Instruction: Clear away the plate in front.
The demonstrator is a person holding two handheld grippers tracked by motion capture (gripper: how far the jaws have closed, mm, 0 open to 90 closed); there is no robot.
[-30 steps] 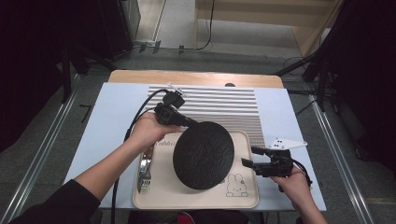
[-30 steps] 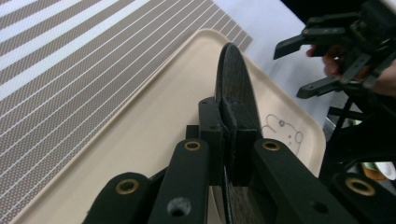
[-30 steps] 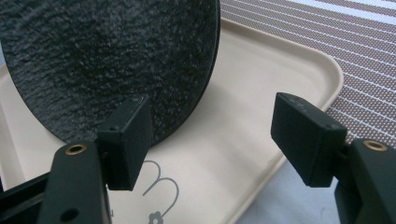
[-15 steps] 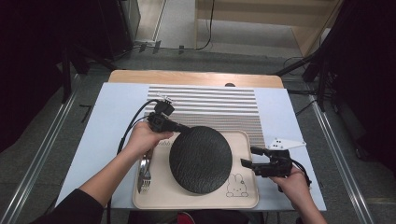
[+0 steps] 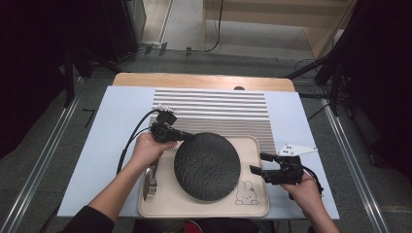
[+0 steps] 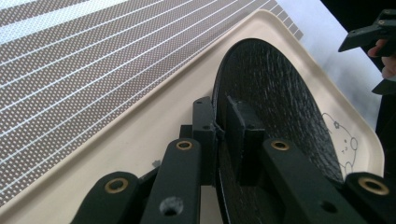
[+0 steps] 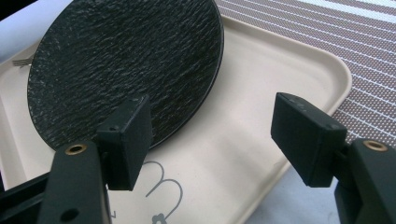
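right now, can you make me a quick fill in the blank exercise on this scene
1. The left gripper is shut on the rim of the round black textured ____.
2. The plate sits over a beige plastic ____.
3. The right gripper has its jaws ____.
4. A metal fork lies at the tray's ____ edge in the high view.

Missing words: plate; tray; open; left

- Striped mat [image 5: 214, 109], brown and white, flat on the surface, far side, partly beneath the tray [image 5: 204, 208].
- Fork [image 5: 151, 182], metal, lying along the tray's left edge.
- Surface [image 5: 111, 131], pale blue.
- Wooden board [image 5: 194, 80], along the surface's far edge.
- Floor rails [image 5: 43, 165], metal, either side.
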